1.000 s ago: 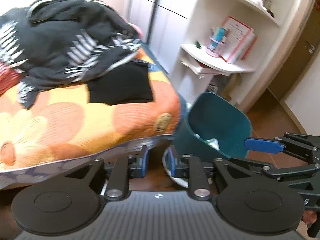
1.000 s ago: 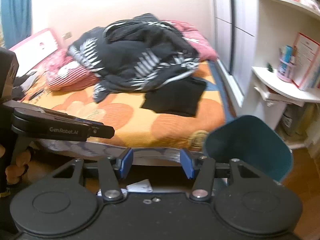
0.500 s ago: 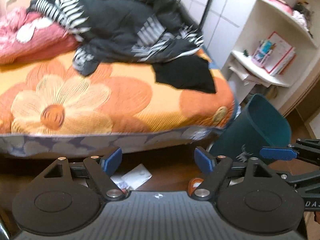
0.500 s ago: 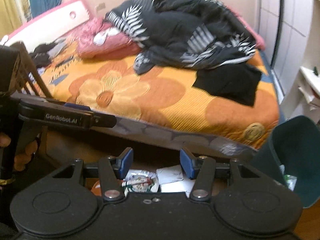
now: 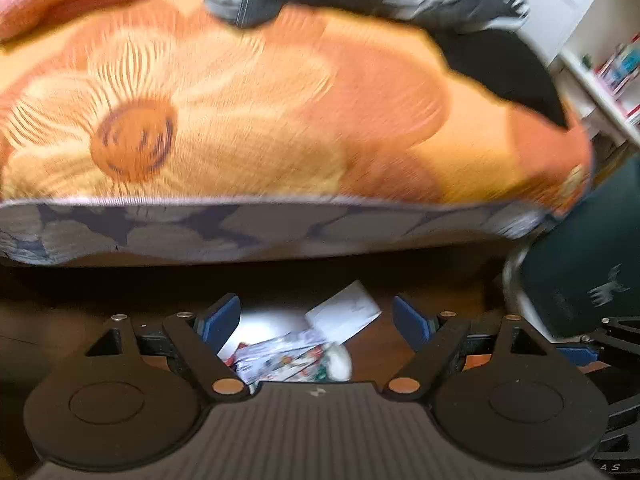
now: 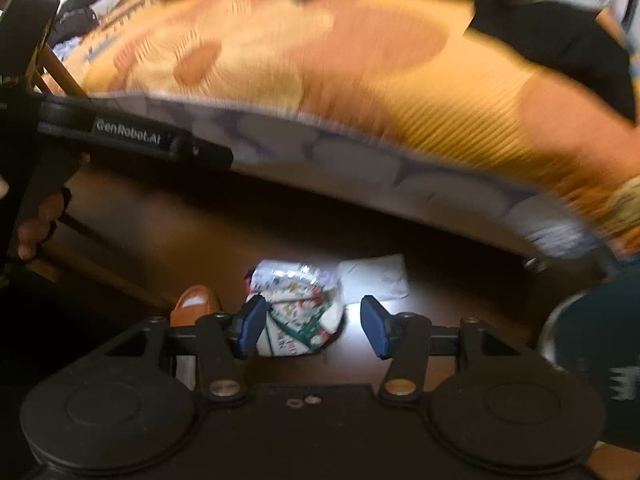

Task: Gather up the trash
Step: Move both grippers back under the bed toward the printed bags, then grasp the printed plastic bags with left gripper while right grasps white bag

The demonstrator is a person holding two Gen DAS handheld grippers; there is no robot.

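While both my hand-held grippers, right (image 6: 310, 330) and left (image 5: 316, 322), gape empty, the crumpled wrapper (image 6: 298, 308) lies on the floor beside white paper (image 6: 374, 278); closing early might pinch only paper.

Both tools are matte black plastic. The left gripper (image 5: 316, 322) has blue finger pads (image 5: 219, 320), two round discs, copper-coloured pivot screws and a ribbed grey centre plate. The right gripper (image 6: 310, 326) has similar blue pads, silver-brass screws and a smooth black centre. At the left of the right view, a black bar (image 6: 132, 138) reads "GenRobot.AI", with bare fingers (image 6: 38, 222) beneath.
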